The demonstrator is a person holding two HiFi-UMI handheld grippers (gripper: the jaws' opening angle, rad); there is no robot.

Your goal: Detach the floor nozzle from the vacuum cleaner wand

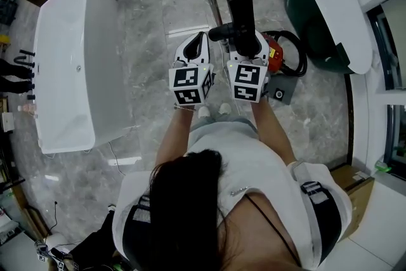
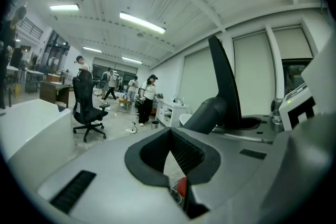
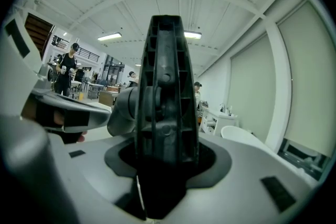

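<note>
Between the fingers [image 3: 216, 161] of the right gripper [image 3: 167, 165] stands the floor nozzle [image 3: 167, 92], a black ribbed plastic piece that fills the whole gap. These fingers are spread fairly wide and clamped on its lower part from both sides. The left gripper [image 2: 169, 165] sits just beside the right one, on its left. Its fingers [image 2: 186, 153] are pressed together with nothing between them, and only a scrap of red shows through the slit beneath.

In the right gripper view the nozzle rises straight up out of the grip, its long axis upright and its narrow edge turned to the camera. From the head view it reaches away from the person, with its long axis running near to far and its free end on the far side. A grey neck [image 3: 126, 107] leaves the nozzle low down and points left, towards the left gripper. In the left gripper view the same neck slopes down and left, then passes behind that gripper's body.

The wand [image 1: 212, 6], a silver tube, lies just left of the nozzle and beyond the left gripper, also running near to far. Whether the neck is joined to it cannot be told. To the right of the right gripper, the red vacuum body [image 1: 274, 55] and its looped black hose [image 1: 298, 51] rest on the grey marbled floor [image 1: 146, 22]. A white bathtub [image 1: 63, 73] stands well off to the left.
</note>
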